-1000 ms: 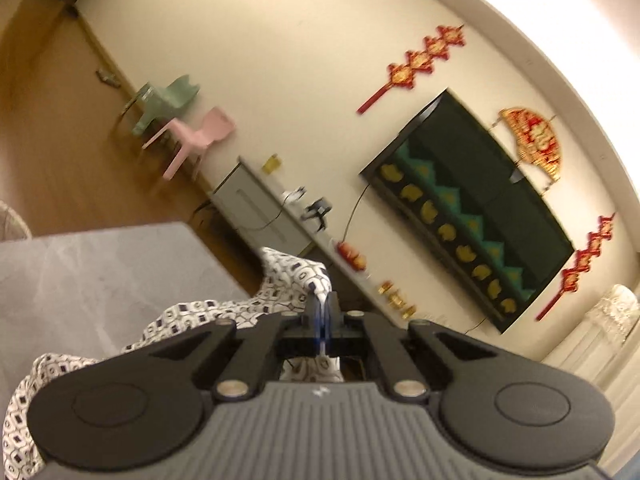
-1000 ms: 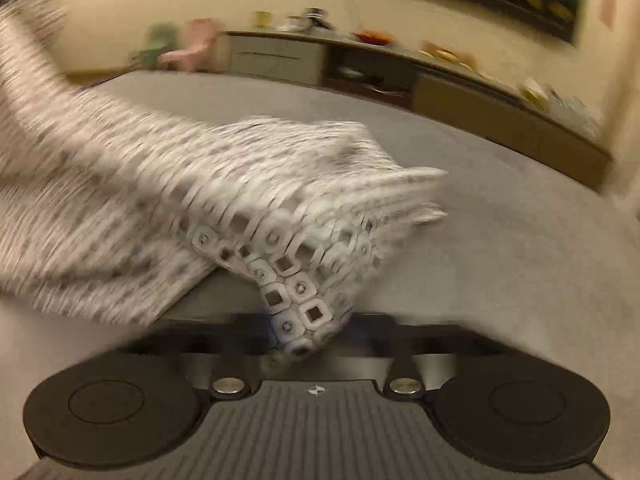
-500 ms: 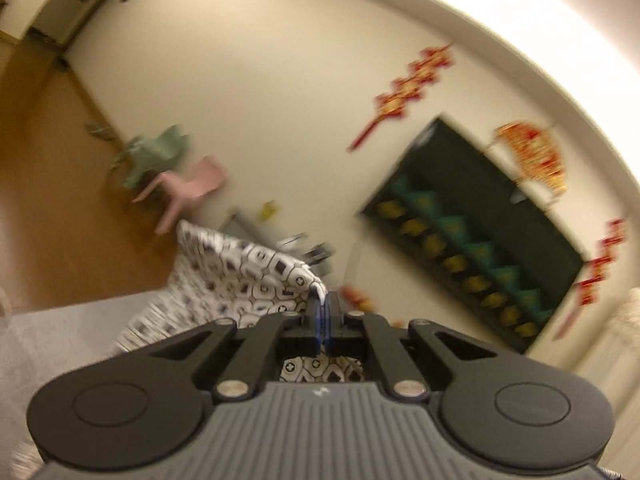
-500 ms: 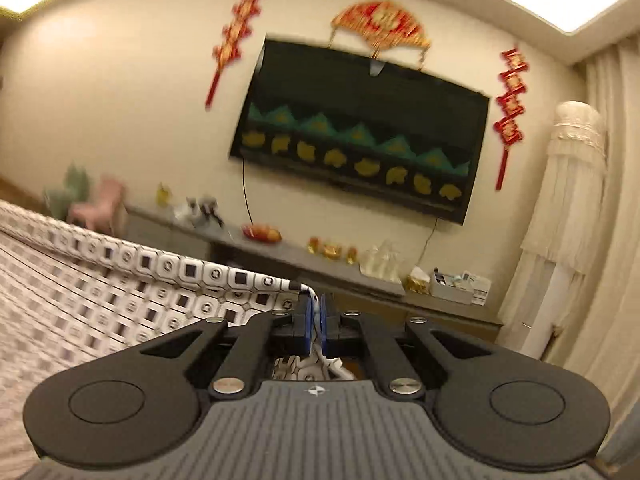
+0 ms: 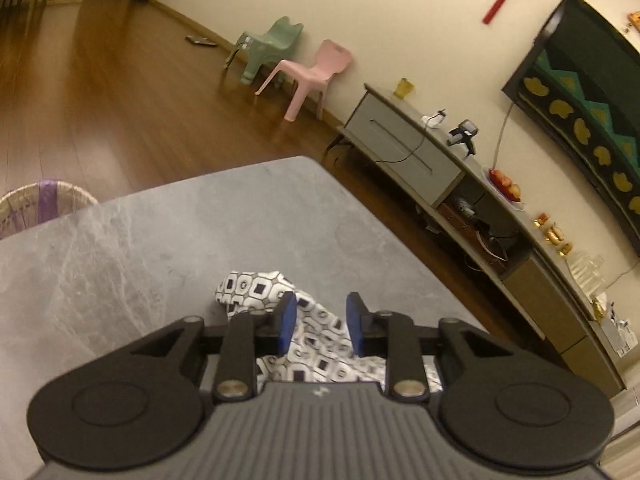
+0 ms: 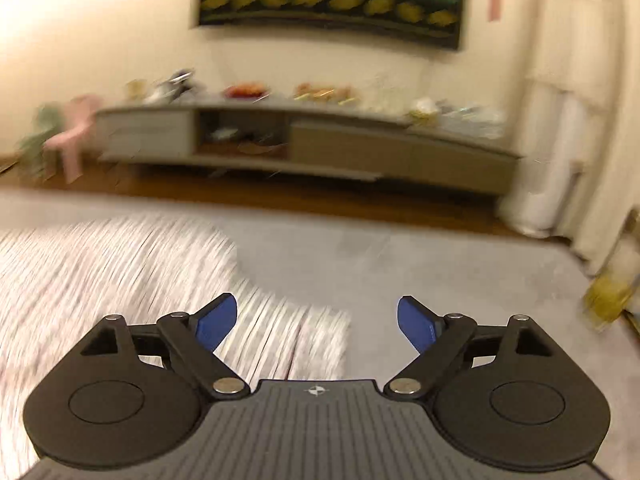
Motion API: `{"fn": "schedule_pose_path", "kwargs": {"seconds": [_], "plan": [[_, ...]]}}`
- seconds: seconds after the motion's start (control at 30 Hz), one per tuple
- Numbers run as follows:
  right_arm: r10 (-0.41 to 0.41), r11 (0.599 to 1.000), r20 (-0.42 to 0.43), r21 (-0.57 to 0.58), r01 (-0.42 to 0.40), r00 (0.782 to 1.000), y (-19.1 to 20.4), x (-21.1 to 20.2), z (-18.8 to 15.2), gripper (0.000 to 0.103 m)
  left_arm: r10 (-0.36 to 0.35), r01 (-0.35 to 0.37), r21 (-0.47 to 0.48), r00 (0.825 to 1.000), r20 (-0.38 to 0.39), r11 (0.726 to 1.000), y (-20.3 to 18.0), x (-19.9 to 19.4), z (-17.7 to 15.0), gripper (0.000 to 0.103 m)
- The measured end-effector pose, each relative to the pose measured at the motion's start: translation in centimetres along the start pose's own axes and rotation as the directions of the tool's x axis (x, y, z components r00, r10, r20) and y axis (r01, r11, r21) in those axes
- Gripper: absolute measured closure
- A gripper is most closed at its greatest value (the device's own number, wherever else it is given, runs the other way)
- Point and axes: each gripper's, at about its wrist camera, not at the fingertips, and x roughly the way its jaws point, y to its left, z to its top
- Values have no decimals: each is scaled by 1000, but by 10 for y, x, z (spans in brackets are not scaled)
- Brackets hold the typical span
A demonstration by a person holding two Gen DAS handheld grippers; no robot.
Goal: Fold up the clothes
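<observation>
A white garment with a black square print (image 5: 256,288) lies on the grey marble table (image 5: 120,240). My left gripper (image 5: 321,322) is open just above it, its blue pads either side of a fold. In the right wrist view the same garment (image 6: 120,272) lies blurred over the left of the table (image 6: 440,264). My right gripper (image 6: 316,320) is wide open above the garment's right edge and holds nothing.
A woven basket (image 5: 40,204) stands past the table's left edge. A long TV cabinet (image 5: 480,216) runs along the wall, with pink (image 5: 308,76) and green (image 5: 268,48) child chairs on the wooden floor. A white curtain (image 6: 560,120) hangs at right.
Both grippers were shut on the garment and held it up. Now both have opened and let it go, and the garment lies on the table.
</observation>
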Motion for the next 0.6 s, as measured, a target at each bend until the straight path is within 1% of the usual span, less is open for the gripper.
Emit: {"fn": "schedule_pose_path", "kwargs": {"seconds": [0.03,0.07,0.1,0.13,0.17,0.2,0.23,0.27,0.3,0.33,0.37,0.4,0.43,0.47,0.5,0.53,0.57,0.6], "plan": [[49,999,-20,-22,-49,999,3,0,-12,9,-6,6,-3,1000,4,1000,0,-7,-1,72],[77,995,-45,-60,-80,996,7,1,-21,8,-11,11,-6,1000,8,1000,0,-14,-2,70],[76,989,-74,-122,-85,994,11,2,-26,9,-18,18,1,1000,11,1000,-1,-21,-3,69],[73,979,-102,-183,-91,992,15,3,-32,11,-21,21,12,1000,14,1000,-3,-28,-3,69],[61,972,-129,-216,-88,990,17,5,-36,16,-19,19,18,1000,16,1000,-2,-34,-4,68],[61,978,-153,-190,-90,986,12,8,-36,32,-16,16,23,1000,18,1000,0,-40,-6,68],[93,984,-173,-135,-117,981,5,9,-32,70,-14,13,28,1000,20,1000,1,-46,-7,68],[98,987,-180,-110,-119,979,-1,9,-27,83,-7,6,31,1000,19,999,2,-50,-9,68],[63,988,-171,-128,-85,983,-4,9,-19,87,0,-1,34,1000,17,999,3,-54,-11,67],[16,989,-144,-143,-37,989,-9,7,-9,88,3,-3,48,1000,7,999,2,-56,-12,67],[-51,990,-92,-136,39,994,-19,4,4,88,6,-5,62,1000,-5,998,0,-58,-14,67],[-127,987,-40,-103,122,991,-32,3,17,88,8,-7,77,1000,-17,997,-1,-59,-15,67],[-201,977,10,-69,201,980,-43,2,26,86,2,1,97,1000,-31,995,-4,-62,-16,67],[-277,959,53,-41,279,959,-50,1,30,80,-6,11,117,999,-47,993,-7,-64,-16,67],[-330,943,81,-15,333,940,-55,-1,31,56,-18,26,139,998,-59,990,-11,-68,-17,65],[-327,945,80,3,328,942,-56,-2,30,27,-31,41,162,997,-66,986,-13,-73,-18,64],[-277,961,64,21,276,959,-54,-6,26,20,-38,51,187,997,-72,981,-14,-78,-20,61],[-215,976,47,40,214,975,-49,-12,22,18,-45,61,213,996,-79,975,-15,-83,-23,59]]}}
